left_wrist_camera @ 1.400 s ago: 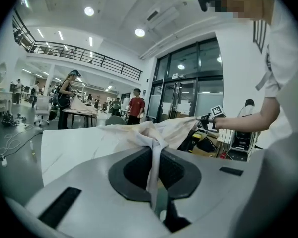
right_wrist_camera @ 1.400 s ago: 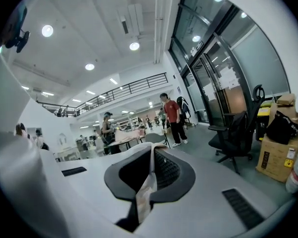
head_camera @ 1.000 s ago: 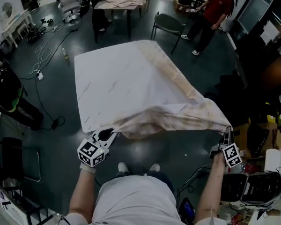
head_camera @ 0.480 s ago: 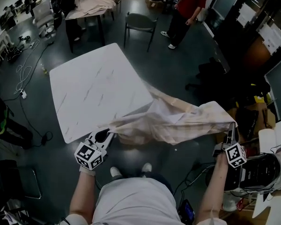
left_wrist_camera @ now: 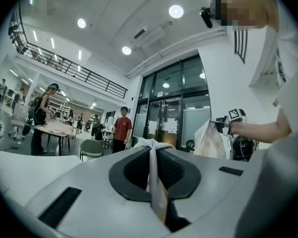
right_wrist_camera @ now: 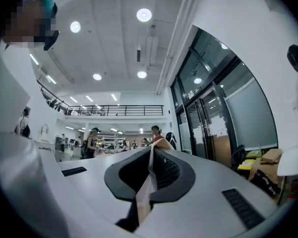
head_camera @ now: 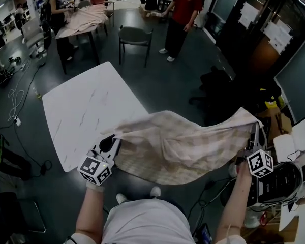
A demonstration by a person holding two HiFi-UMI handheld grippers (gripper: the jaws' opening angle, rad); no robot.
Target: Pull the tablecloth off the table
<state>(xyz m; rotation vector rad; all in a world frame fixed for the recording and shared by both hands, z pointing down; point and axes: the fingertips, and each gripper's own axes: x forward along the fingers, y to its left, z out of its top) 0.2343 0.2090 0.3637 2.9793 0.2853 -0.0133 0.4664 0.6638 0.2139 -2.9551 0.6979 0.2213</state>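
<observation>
A beige checked tablecloth [head_camera: 183, 146] hangs in the air between my two grippers, off the white marbled table [head_camera: 86, 111]. My left gripper [head_camera: 108, 145] is shut on one corner of the cloth beside the table's near edge; in the left gripper view a thin fold of tablecloth [left_wrist_camera: 153, 172] is pinched between the jaws. My right gripper [head_camera: 254, 133] is shut on the other corner, held up at the right; the right gripper view shows the tablecloth [right_wrist_camera: 148, 177] clamped between its jaws. The table top is bare.
A person in a red shirt [head_camera: 180, 14] stands at the back near a grey chair [head_camera: 134, 37]. Another table with a beige cloth [head_camera: 81, 22] stands at the back left, a person beside it. Cables lie on the dark floor [head_camera: 20, 90]. Boxes and gear [head_camera: 279, 182] crowd the right.
The tablecloth has slid fully off the table and now hangs between the grippers. The right gripper rose and swung right; the view turned right, so the table sits further left.
</observation>
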